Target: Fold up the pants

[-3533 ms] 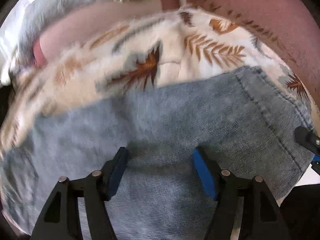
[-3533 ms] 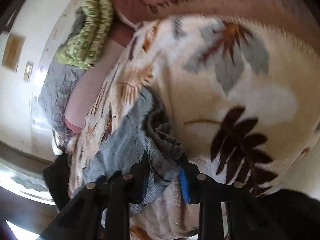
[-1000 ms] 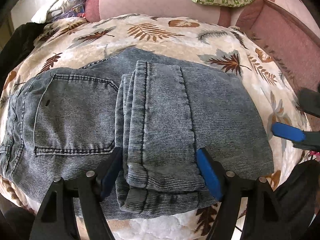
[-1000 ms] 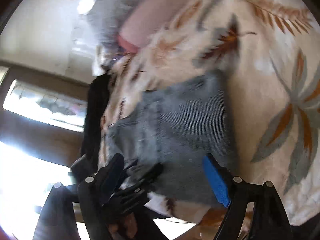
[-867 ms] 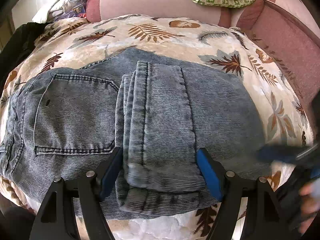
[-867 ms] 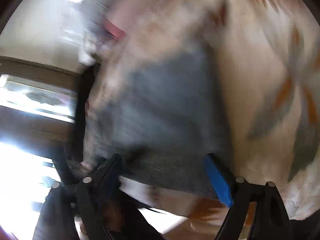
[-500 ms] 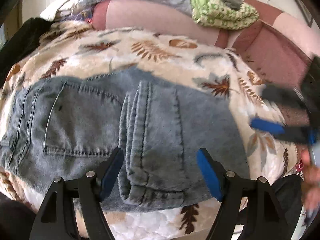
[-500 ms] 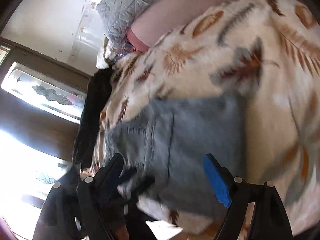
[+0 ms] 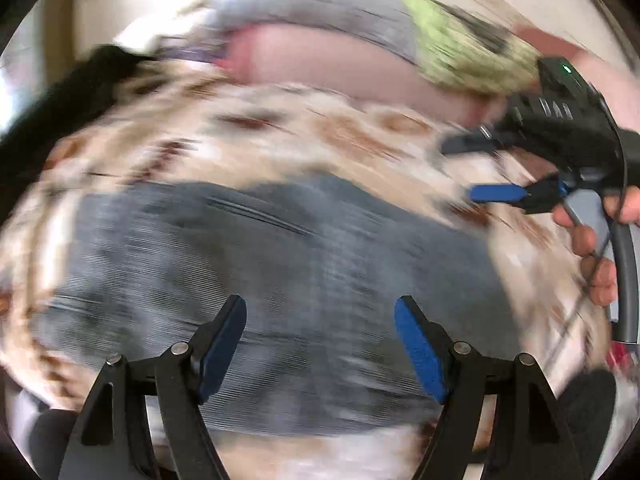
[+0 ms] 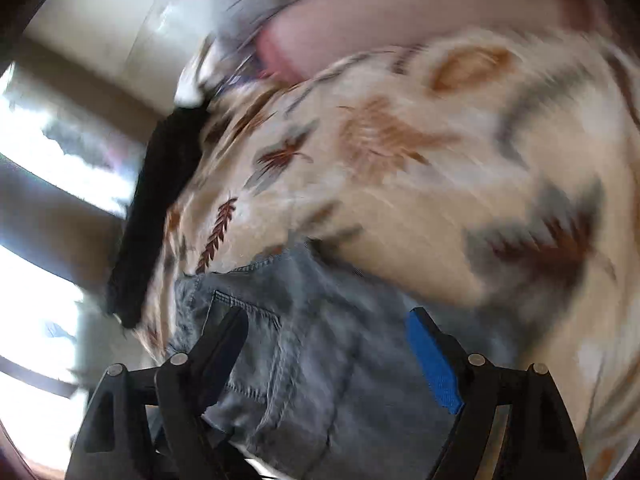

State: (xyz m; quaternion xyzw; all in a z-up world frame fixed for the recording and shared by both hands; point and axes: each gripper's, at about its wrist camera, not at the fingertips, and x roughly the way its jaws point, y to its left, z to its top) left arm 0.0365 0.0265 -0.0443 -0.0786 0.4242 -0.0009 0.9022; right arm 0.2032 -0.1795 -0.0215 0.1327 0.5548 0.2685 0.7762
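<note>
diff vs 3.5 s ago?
Right hand-held gripper let go of the grey-blue denim pants, gripped 3.5 s ago; both it and the left hand-held gripper, jaws open and empty, have pulled back. Pants stay folded on the leaf-print blanket.

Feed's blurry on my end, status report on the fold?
Left gripper open, empty, above folded grey-blue denim pants. Right gripper open, empty. Pants lie on the leaf-print blanket. Nothing in the way.
</note>
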